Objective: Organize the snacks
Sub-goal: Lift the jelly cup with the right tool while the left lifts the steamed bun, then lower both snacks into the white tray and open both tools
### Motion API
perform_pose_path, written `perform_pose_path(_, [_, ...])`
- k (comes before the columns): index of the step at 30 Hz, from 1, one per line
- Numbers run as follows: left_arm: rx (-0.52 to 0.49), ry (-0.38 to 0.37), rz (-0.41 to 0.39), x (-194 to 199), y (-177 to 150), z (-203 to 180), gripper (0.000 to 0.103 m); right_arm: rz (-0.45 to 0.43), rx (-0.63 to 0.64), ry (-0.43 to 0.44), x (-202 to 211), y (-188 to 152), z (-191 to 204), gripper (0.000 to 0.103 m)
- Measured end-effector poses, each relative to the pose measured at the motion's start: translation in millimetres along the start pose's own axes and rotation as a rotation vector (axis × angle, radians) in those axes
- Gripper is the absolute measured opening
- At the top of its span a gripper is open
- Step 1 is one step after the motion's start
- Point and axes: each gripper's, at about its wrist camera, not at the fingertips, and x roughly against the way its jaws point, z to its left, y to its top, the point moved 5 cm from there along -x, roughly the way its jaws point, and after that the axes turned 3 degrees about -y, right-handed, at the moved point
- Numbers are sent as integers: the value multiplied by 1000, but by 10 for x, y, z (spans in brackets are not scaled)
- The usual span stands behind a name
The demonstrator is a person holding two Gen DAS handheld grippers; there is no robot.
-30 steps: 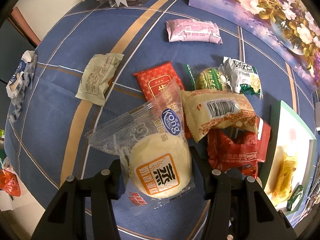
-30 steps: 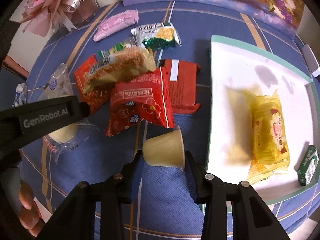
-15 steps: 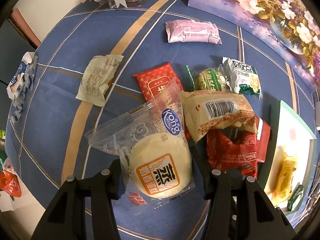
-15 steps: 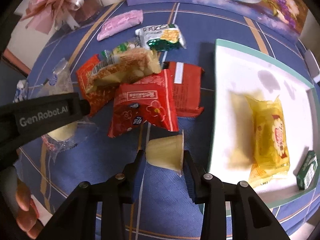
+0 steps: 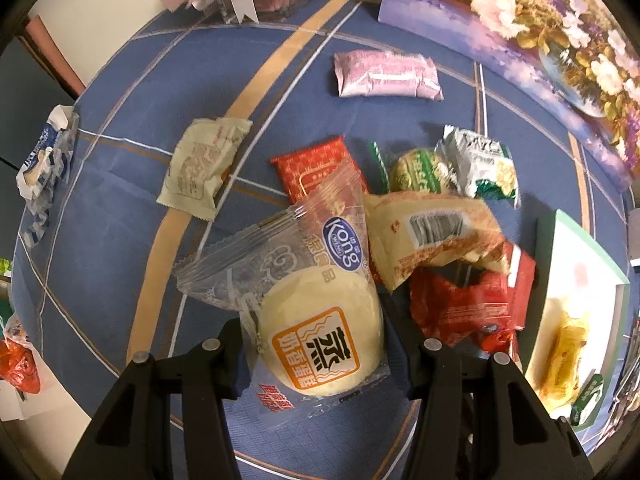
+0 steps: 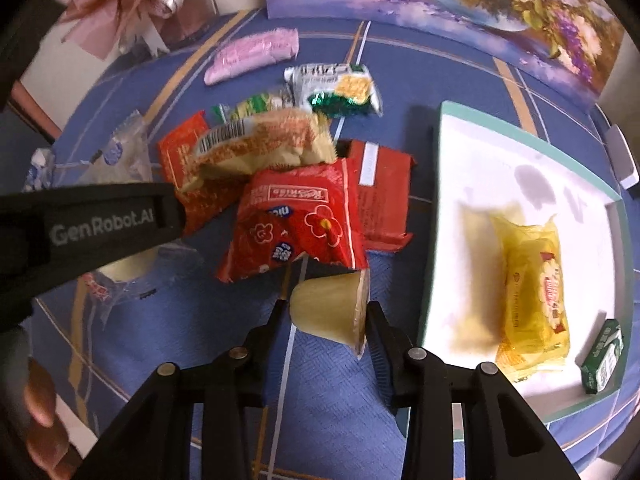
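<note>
My left gripper (image 5: 316, 340) is shut on a steamed cake in a clear wrapper (image 5: 320, 344), low over the blue cloth. My right gripper (image 6: 328, 312) is shut on a small pale jelly cup (image 6: 330, 310), held on its side just left of the white tray (image 6: 480, 168). The tray holds a yellow snack pack (image 6: 532, 292) and a small green box (image 6: 602, 356). A heap of red and tan snack bags (image 6: 296, 200) lies between the grippers. The left gripper's body (image 6: 88, 228) crosses the right wrist view.
A pink pack (image 5: 386, 74), a beige pack (image 5: 200, 164) and green-and-white packs (image 5: 480, 168) lie on the cloth. A flower painting (image 5: 540, 40) stands at the back. A ribboned gift box (image 6: 152, 12) is at the back left. A blue-white wrapper (image 5: 44, 160) sits at the left edge.
My right gripper has lifted the jelly cup slightly and shifted it toward the tray. My left gripper and the cake have barely moved.
</note>
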Motion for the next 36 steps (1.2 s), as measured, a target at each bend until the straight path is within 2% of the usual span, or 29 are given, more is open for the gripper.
perform_pose_path(9, [1, -28, -86, 303, 47, -61, 56, -61, -79, 70, 324, -11, -186, 40])
perform_pose_path(13, [-12, -57, -111, 417, 18, -173, 56, -100, -142, 89, 479, 74, -423, 40])
perform_pose_path(17, [-64, -104, -127, 461, 10, -483, 56, -125, -241, 46, 546, 172, -838, 40])
perform_pose_path(20, [-120, -153, -126, 461, 7, -772, 56, -122, -336, 59, 524, 149, -1149, 40])
perform_pose_path(24, [-183, -203, -109, 365, -4, -1177, 56, -137, -433, -8, 517, 140, -1587, 40])
perform_pose_path(31, [-283, -225, -72, 95, -13, -1802, 56, -128, -569, -13, 383, 162, -2080, 40])
perform_pose_path(36, [-331, -230, -72, -42, 22, -2084, 56, -118, -611, -41, 256, 204, -2299, 40])
